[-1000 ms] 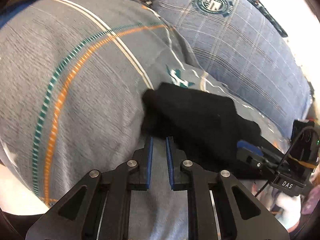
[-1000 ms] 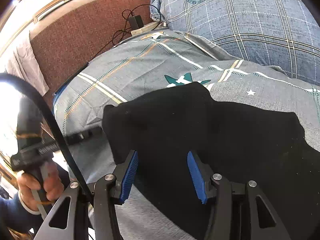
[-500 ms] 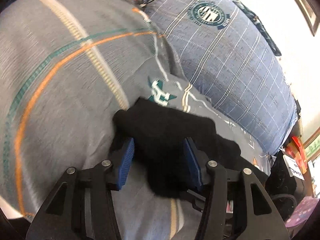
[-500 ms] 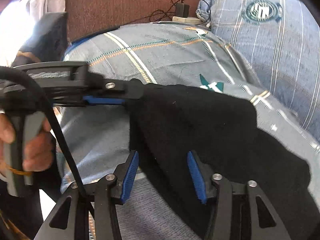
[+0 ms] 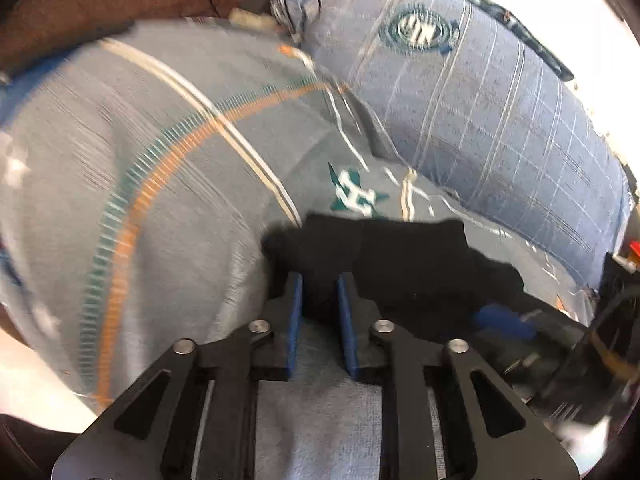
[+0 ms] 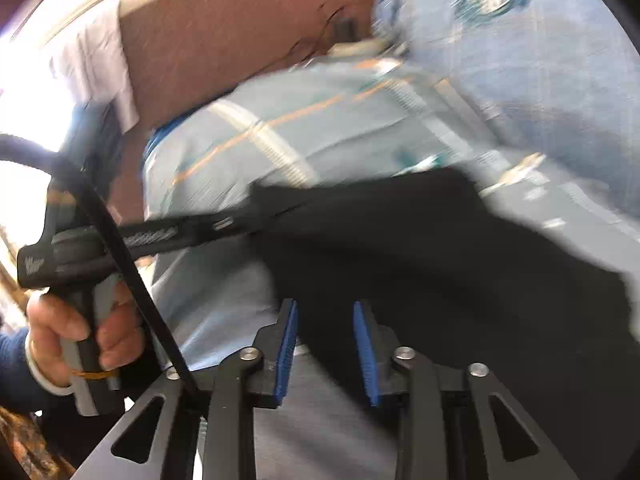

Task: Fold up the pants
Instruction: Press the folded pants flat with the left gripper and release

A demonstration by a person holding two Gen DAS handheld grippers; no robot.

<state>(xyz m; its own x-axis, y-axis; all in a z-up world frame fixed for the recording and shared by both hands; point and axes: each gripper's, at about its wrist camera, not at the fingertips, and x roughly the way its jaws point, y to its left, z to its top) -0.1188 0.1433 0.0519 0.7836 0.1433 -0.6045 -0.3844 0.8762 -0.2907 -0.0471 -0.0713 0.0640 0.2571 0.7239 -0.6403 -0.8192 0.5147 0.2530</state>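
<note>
The black pants lie on a grey striped bedspread. My left gripper has its blue pads closed onto the near left corner of the pants. It also shows from the side in the right wrist view, pinching the pants' corner. In the right wrist view the pants fill the middle and right. My right gripper has its pads narrowed around the pants' near edge, with black cloth between them. Both views are blurred by motion.
A blue plaid pillow lies behind the pants. A brown headboard with a charger and cables stands at the far end. The person's hand holds the left gripper's handle at the bed's left edge.
My left gripper went from open astride the pants' corner to closed on it. My right gripper's pads narrowed onto the near edge. Both cameras are moving.
</note>
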